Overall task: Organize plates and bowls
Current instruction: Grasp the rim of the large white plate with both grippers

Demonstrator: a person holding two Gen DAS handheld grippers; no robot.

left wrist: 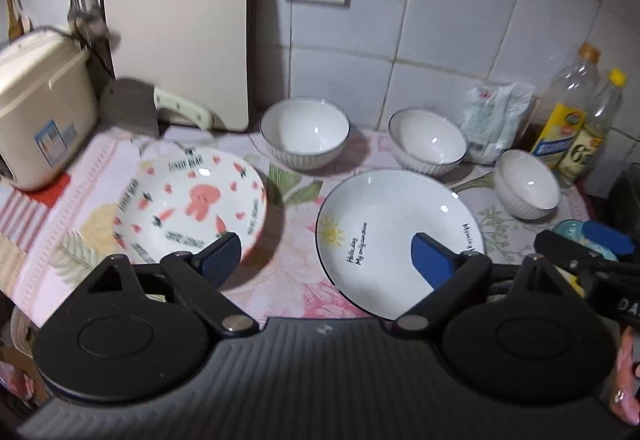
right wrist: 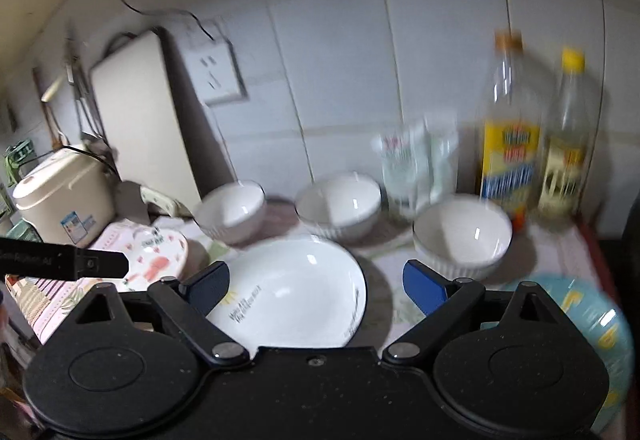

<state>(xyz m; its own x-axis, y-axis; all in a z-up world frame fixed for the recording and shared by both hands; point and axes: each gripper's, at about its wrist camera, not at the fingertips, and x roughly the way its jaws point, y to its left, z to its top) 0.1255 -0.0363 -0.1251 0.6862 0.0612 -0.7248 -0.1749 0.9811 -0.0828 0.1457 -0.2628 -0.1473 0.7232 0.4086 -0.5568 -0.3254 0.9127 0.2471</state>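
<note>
A kitchen counter covered with a pink floral cloth, seen from two hand-held grippers looking forward and down. The left gripper has its blue-padded jaws spread wide with nothing between them; it hovers above the gap between two plates. To its left lies a white plate printed with pink bears and hearts; to its right lies a white plate with a small sun drawing and black lettering. Behind the plates, toward the tiled wall, stand three empty white ribbed bowls: a left bowl, a middle bowl and a smaller-looking right bowl. The right gripper is also wide open and holds nothing; it sits over the sun plate's right edge, with the right bowl just beyond its right finger. At the counter's near right corner is a teal dish with yellow marks, too blurred to tell whether it is a plate or a bowl. A beige rice cooker, a cleaver, a leaning cutting board, a white packet and two oil bottles line the back.
</note>
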